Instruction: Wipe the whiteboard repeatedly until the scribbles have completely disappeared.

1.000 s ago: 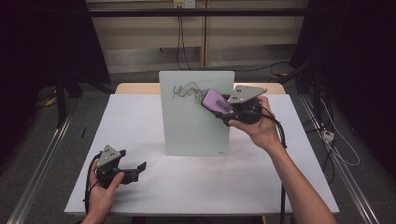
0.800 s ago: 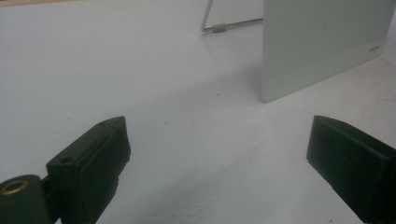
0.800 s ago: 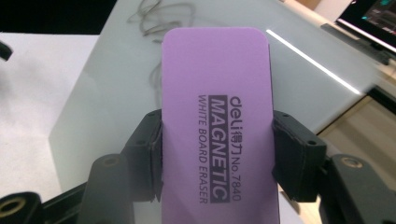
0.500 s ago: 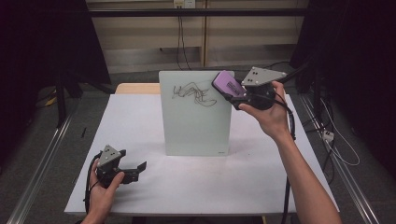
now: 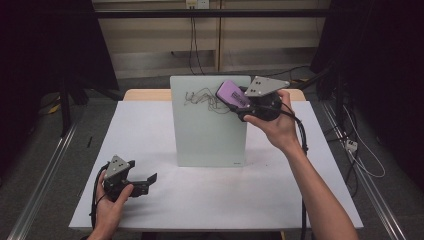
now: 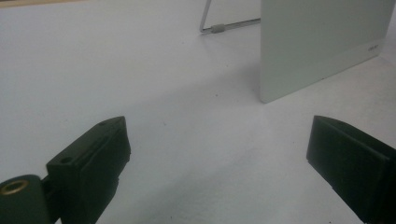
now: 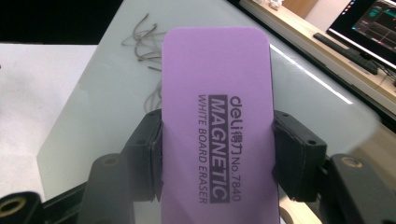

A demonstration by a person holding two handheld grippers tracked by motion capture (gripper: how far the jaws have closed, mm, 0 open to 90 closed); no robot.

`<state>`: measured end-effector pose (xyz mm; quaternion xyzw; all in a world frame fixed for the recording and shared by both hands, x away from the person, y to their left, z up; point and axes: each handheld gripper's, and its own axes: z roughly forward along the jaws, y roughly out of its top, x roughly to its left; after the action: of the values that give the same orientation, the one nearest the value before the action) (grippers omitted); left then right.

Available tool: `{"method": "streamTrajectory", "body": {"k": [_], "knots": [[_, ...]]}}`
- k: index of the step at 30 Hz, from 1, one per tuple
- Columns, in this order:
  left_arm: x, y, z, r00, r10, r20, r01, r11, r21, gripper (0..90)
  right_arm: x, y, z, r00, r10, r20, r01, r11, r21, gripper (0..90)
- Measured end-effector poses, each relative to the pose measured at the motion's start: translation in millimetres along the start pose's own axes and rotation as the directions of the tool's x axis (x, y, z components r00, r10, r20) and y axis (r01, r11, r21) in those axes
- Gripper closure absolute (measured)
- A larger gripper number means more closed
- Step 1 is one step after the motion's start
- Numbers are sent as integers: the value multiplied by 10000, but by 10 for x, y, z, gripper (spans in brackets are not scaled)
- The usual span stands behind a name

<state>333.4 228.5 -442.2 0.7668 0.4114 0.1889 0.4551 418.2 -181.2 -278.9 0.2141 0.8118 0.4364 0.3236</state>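
Observation:
A pale frosted whiteboard [image 5: 209,131] stands upright mid-table, with dark scribbles [image 5: 199,97] near its top edge. My right gripper [image 5: 239,103] is shut on a purple magnetic whiteboard eraser [image 5: 232,94], held flat against the board's upper right, just right of the scribbles. The right gripper view has the eraser [image 7: 215,112] clamped between both jaws, with the board [image 7: 98,107] and scribbles [image 7: 142,39] behind it. My left gripper [image 5: 146,182] rests on the white table [image 5: 145,125] at the front left, open. Its jaws stand wide apart over bare table [image 6: 215,158], facing the board's lower corner [image 6: 317,51].
A wire stand [image 6: 223,27] props the board from behind. The table's wooden far edge [image 5: 147,94] shows behind the white sheet. Metal rails [image 5: 45,175] run along the floor at both sides. A monitor and keyboard [image 7: 359,32] sit beyond the board.
The right hand lifted the eraser up and to the right along the board's top, then slid it back a little left toward the scribbles. The left gripper stayed put.

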Motion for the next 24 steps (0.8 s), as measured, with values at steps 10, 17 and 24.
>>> {"method": "streamTrajectory", "body": {"k": [10, 17, 24], "knots": [[-1, -2, -1, 10000, -11, -10, 11, 10000, -3, 60, 208, -75, 146, 9988, -171, -469, 186, 9994, 304, 419], [-1, -2, -3, 10000, -9, -21, 9, 10000, -4, 60, 352, -173, 239, 9956, -125, -929, 170, 9987, 476, 419], [-3, -2, 0, 10000, 5, -6, -5, 10000, 2, 60, 501, -259, 334, 9906, -142, -1361, 253, 9965, 796, 419]]}}
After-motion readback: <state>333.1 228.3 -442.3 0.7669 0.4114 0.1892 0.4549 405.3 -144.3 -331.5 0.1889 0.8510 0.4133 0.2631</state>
